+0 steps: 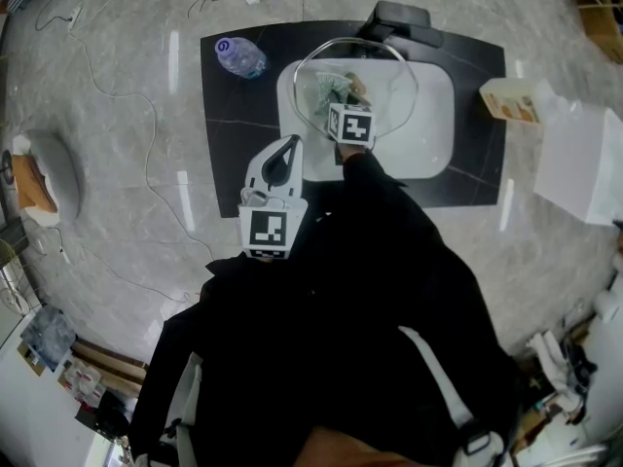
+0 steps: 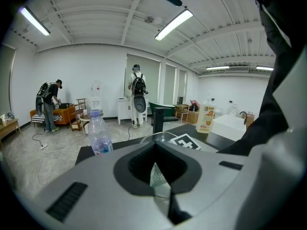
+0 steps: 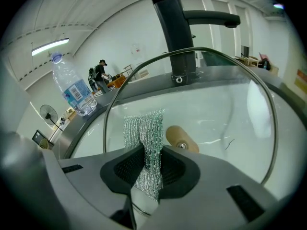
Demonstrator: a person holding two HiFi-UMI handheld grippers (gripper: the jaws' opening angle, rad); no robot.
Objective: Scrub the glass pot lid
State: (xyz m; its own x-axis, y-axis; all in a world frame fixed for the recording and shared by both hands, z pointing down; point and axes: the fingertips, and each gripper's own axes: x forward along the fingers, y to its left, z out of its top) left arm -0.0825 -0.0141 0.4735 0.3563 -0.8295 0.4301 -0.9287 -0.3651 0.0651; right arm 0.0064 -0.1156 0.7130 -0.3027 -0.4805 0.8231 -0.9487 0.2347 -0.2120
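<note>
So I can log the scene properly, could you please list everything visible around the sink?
glass pot lid: one, clear with metal rim and tan knob, held over the sink
mesh scourer: one, silver-green, against the lid
sink: one, white, set in the counter
counter: one, black
faucet: one, black, behind the sink
water bottle: one, clear, counter's far left corner
orange bottle: one, at the counter's right edge
box: one, white, far right
left gripper: one, grey, shut on the lid's rim
right gripper: one, grey, shut on the scourer
</note>
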